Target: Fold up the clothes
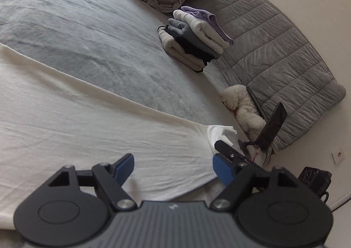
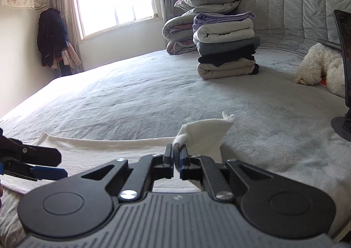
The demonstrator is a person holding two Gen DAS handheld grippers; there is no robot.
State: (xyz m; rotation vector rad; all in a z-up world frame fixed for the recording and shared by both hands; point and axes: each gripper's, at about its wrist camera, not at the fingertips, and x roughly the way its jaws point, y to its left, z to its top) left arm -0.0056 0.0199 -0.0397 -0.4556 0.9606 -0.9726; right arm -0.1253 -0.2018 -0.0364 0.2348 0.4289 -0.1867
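Observation:
A white garment (image 1: pixel 87 127) lies spread flat on the grey bed (image 1: pixel 98 39). My left gripper (image 1: pixel 174 166) hovers over its near part, jaws wide open, with nothing pinched between the blue pads (image 1: pixel 126 168). My right gripper (image 2: pixel 176 153) is shut on a bunched corner of the white garment (image 2: pixel 206 133) and holds that corner raised off the bed. In the left wrist view the right gripper (image 1: pixel 221 147) shows as a black finger under the lifted corner. In the right wrist view the left gripper (image 2: pixel 62 165) enters from the left edge, low over the cloth.
A stack of folded clothes (image 2: pixel 226 46) stands near the quilted headboard (image 2: pixel 296 6), with rolled quilts and pillows (image 2: pixel 197 6) behind it. A white plush toy (image 2: pixel 318 65) and a phone on a stand (image 1: pixel 272 127) sit at the right. Coats (image 2: pixel 52 39) hang by the window.

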